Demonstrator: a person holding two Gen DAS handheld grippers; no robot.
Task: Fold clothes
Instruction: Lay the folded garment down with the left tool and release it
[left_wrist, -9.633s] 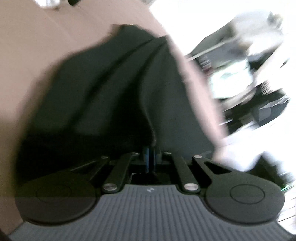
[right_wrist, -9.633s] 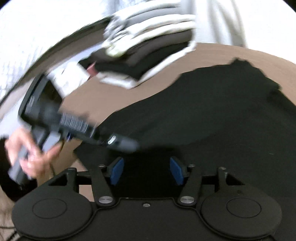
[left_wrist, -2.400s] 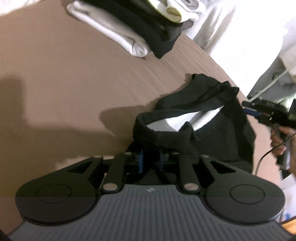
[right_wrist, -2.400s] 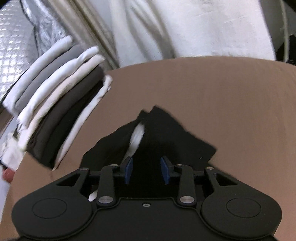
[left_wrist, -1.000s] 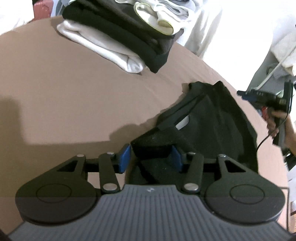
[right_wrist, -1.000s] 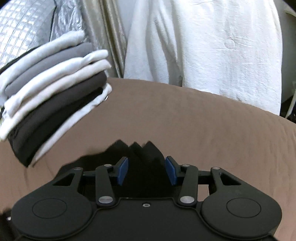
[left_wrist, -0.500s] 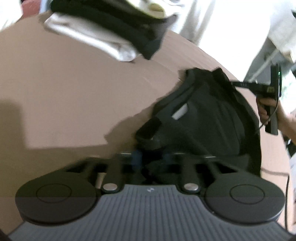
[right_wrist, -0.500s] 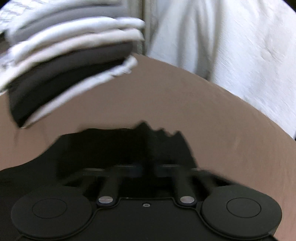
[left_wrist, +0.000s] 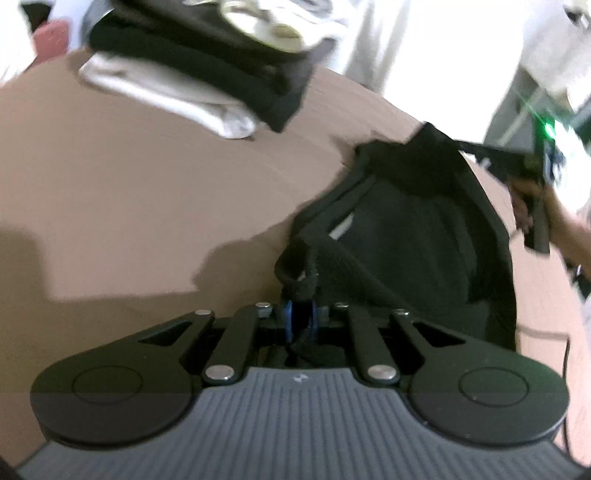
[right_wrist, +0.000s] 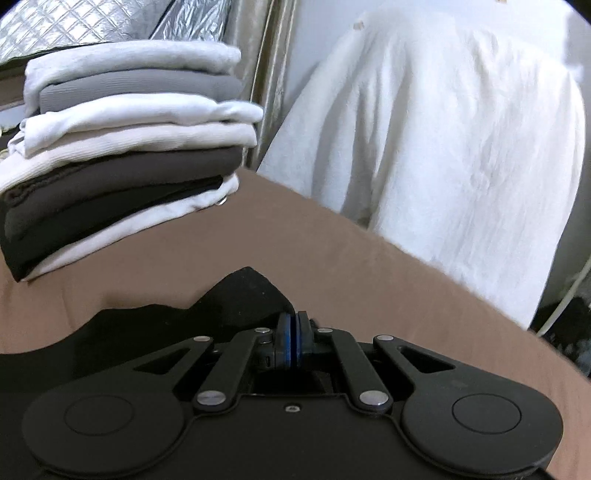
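Note:
A black garment (left_wrist: 406, 229) lies crumpled on the brown surface (left_wrist: 129, 192), a strip of white lining showing in a fold. My left gripper (left_wrist: 300, 321) pinches a rolled hem of it between its blue pads; the jaws are opening slightly with the cloth still between them. In the right wrist view my right gripper (right_wrist: 293, 339) is shut on the far corner of the black garment (right_wrist: 240, 306). From the left wrist view the right gripper (left_wrist: 466, 144) reaches that corner from the right, held by a hand (left_wrist: 532, 199).
A stack of folded white, grey and black clothes (right_wrist: 122, 155) sits at the back of the brown surface (right_wrist: 332, 266), also in the left wrist view as a stack (left_wrist: 207, 74). A white draped cloth (right_wrist: 443, 147) hangs behind. Quilted silver material fills the upper left.
Both grippers went from open around the black cloth to closed on it. The right gripper shifted sideways and rolled; the garment's edges are now lifted and stretched between them.

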